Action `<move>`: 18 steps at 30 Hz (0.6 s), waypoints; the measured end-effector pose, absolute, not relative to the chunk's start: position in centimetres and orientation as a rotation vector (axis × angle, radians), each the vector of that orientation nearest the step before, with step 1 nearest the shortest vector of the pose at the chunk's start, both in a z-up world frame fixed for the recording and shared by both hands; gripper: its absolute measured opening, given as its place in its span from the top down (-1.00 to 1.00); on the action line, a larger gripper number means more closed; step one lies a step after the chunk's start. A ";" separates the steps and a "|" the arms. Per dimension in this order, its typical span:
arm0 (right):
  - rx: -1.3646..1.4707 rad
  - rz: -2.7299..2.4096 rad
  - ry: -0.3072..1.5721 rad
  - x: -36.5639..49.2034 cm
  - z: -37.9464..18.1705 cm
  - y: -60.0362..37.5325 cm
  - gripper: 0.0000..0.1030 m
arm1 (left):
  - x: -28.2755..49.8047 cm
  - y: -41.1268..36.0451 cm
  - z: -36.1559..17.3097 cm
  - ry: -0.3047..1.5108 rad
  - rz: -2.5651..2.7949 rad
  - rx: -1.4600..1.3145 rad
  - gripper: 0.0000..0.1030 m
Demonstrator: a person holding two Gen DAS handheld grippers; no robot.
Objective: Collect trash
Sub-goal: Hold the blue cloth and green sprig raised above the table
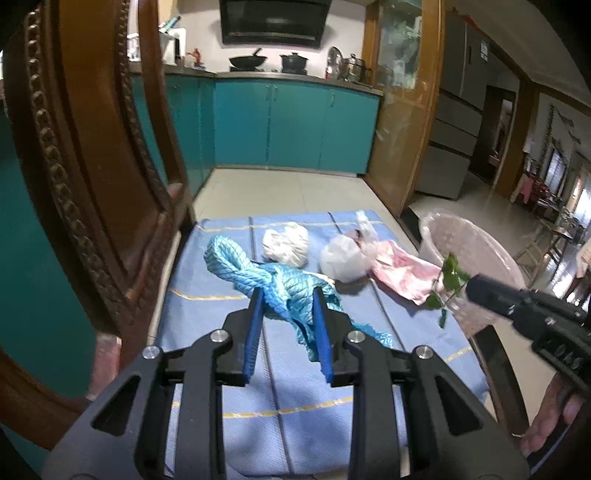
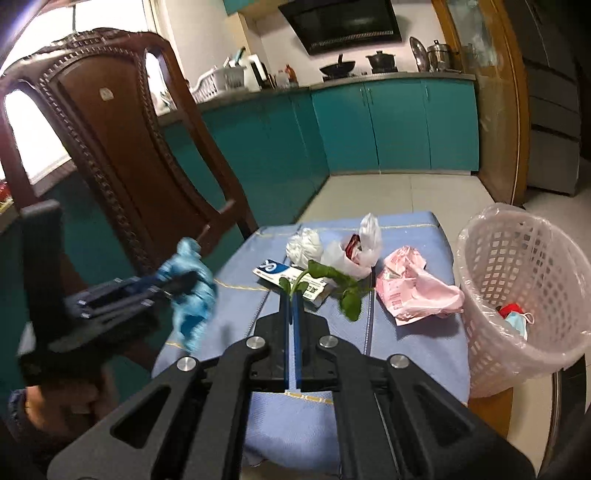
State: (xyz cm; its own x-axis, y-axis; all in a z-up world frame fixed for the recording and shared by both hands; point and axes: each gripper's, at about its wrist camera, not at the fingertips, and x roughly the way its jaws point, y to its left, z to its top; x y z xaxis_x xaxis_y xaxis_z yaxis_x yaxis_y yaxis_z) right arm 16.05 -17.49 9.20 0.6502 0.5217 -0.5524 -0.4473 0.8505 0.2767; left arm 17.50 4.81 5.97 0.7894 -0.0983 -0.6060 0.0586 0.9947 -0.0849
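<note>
Right gripper (image 2: 291, 291) pinches the leaf stem (image 2: 297, 282) above the tabletop (image 2: 332, 369). Keep squeezing, carry it to the bin (image 2: 517, 280) at the right edge, then let go.

Home kitchen — teal cabinets (image 2: 388, 125), wok on stove (image 1: 246, 61), range hood (image 1: 273, 20), carved wooden chair (image 2: 122, 147).

We cannot see the printed card (image 2: 291, 277) whole: the leafy stem (image 2: 325, 275) and the right gripper (image 2: 290, 295) cover part of it, and its print is too small to read. The left gripper (image 2: 177, 282) and the blue net bag (image 2: 194, 295) are smeared by blur. The basket (image 2: 532, 258) hides most of its contents; a mask (image 2: 517, 320) and something red (image 2: 511, 309) peek out.
</note>
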 end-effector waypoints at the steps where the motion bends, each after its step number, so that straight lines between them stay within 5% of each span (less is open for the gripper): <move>1: 0.114 0.549 0.653 15.7 9.5 -17.8 0.96 | 17.5 4.6 5.9 0.662 -0.093 -0.059 0.47; 18: 0.081 0.513 0.660 16.2 8.5 -18.2 0.95 | 16.7 1.0 5.1 0.671 -0.143 0.014 0.47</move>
